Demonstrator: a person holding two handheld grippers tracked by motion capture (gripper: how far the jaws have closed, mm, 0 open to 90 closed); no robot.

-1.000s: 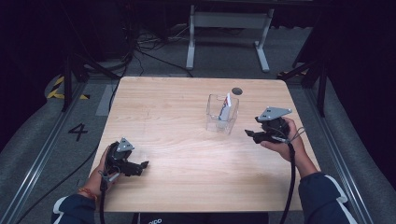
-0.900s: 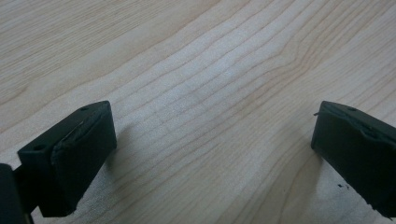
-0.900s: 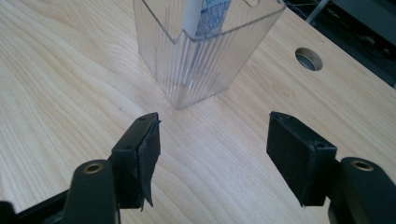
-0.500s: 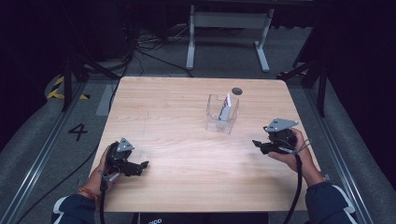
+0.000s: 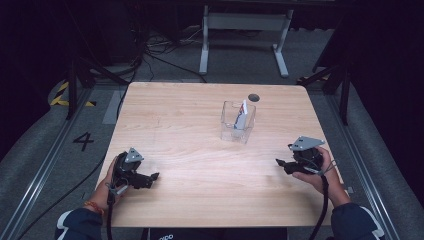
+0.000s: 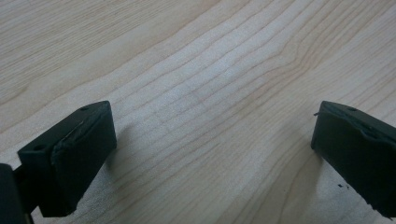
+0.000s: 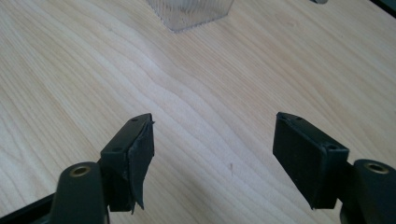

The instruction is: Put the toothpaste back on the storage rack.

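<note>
A clear plastic box [image 5: 238, 121] stands on the wooden table [image 5: 190, 130], right of its middle, with a white, blue and red packet [image 5: 242, 115] leaning upright inside it. My right gripper [image 5: 280, 164] is low over the table near the right edge, in front of the box and apart from it, pointing left. Its jaws have just been opening and nothing is between them [image 7: 212, 140]; the box corner [image 7: 191, 14] shows ahead of them. My left gripper [image 5: 152, 177] rests at the front left corner, open over bare wood [image 6: 210, 140].
A small dark round spot [image 5: 254, 97] marks the table behind the box. Beyond the far edge stand a white metal frame [image 5: 245, 22] and floor cables [image 5: 150, 50]. A floor mark "4" [image 5: 83, 141] lies to the left.
My right gripper has moved away from the box toward the near right edge and sunk lower, with its jaws a little wider. The left gripper has stayed put.
</note>
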